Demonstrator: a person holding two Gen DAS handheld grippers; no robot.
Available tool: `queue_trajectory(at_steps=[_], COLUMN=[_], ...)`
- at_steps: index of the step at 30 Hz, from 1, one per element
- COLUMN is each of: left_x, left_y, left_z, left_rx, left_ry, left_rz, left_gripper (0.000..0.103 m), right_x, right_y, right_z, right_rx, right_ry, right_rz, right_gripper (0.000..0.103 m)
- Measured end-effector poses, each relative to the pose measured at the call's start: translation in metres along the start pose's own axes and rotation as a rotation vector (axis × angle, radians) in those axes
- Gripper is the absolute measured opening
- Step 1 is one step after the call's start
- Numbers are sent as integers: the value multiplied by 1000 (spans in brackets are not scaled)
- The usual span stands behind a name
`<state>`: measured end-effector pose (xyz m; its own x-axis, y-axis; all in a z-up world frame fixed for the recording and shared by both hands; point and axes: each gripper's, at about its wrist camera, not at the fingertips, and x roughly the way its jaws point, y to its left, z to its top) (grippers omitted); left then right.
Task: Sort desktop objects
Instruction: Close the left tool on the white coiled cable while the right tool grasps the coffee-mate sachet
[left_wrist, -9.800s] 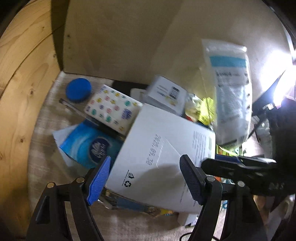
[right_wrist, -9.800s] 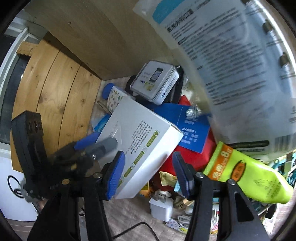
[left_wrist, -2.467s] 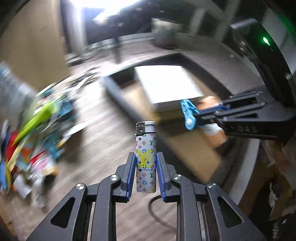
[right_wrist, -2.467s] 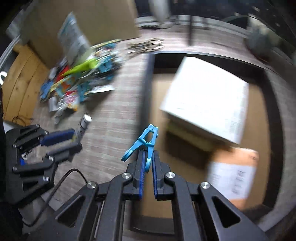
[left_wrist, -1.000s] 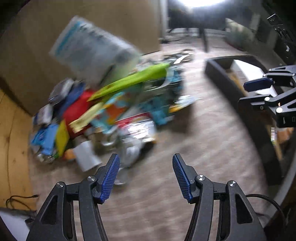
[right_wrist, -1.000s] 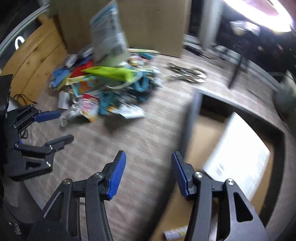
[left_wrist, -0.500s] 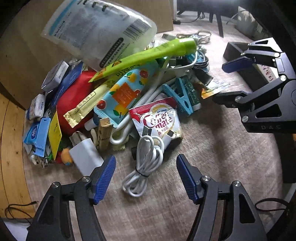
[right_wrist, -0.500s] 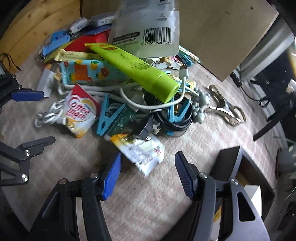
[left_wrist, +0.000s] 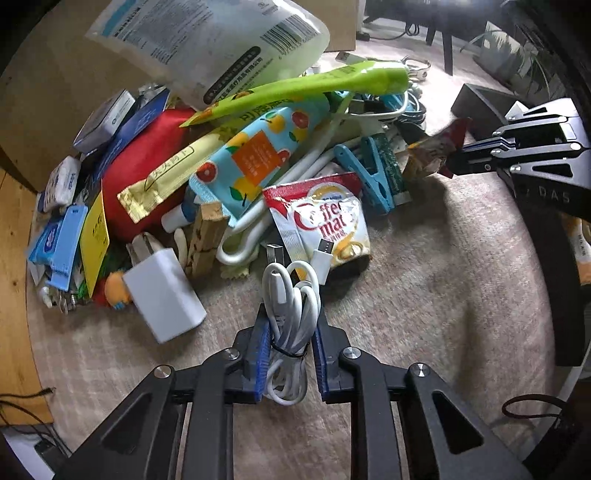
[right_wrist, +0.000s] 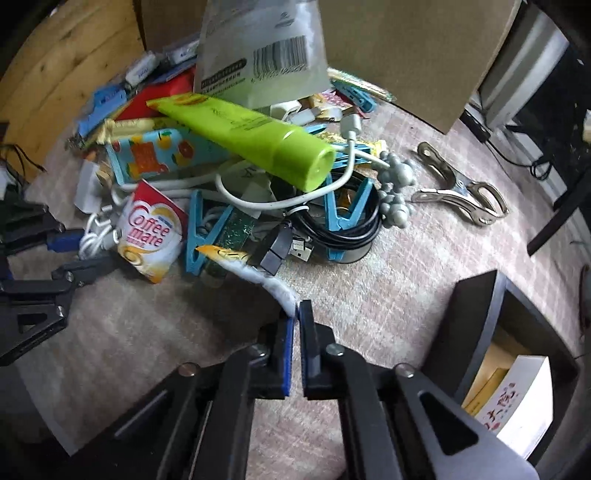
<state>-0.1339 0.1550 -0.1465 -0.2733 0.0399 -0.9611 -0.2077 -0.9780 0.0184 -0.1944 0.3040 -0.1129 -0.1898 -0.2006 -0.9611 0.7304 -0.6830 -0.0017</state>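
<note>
A pile of desktop objects lies on the grey mat. My left gripper (left_wrist: 290, 325) is shut on a coiled white USB cable (left_wrist: 291, 325) at the pile's near edge, beside a Coffee mate sachet (left_wrist: 325, 221) and a white charger block (left_wrist: 162, 299). My right gripper (right_wrist: 295, 317) is shut on the edge of a small snack packet (right_wrist: 251, 273), which also shows in the left wrist view (left_wrist: 432, 153) lifted off the pile's right side. The left gripper (right_wrist: 70, 254) shows at the left of the right wrist view.
The pile holds a green tube (right_wrist: 251, 140), a blue fruit-print pouch (left_wrist: 255, 162), blue clothes pegs (left_wrist: 365, 173), a red pouch (left_wrist: 144, 166) and a large white refill bag (left_wrist: 207, 40). A metal clip (right_wrist: 458, 184) lies apart. A dark tray (right_wrist: 476, 314) with boxes stands at right.
Both grippers were open over the pile half a second ago. The left has closed on the white cable; the right has closed on the snack packet and raised it.
</note>
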Motion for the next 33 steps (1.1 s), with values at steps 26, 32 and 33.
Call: queue_trajectory(at_steps=[26, 32, 33], left_x=[-61, -72, -74], left_y=[-117, -83, -78], left_z=[4, -22, -26], left_rx=[121, 56, 50], left_ry=[-119, -125, -128], left_rz=[-119, -45, -31], left_gripper=[19, 19, 19], right_x=[-40, 9, 15], right_y=[-51, -51, -50], right_z=[-55, -15, -10], right_rx=[294, 439, 449], right_ry=[-64, 43, 62], right_rz=[48, 38, 13], right_gripper=[67, 70, 70])
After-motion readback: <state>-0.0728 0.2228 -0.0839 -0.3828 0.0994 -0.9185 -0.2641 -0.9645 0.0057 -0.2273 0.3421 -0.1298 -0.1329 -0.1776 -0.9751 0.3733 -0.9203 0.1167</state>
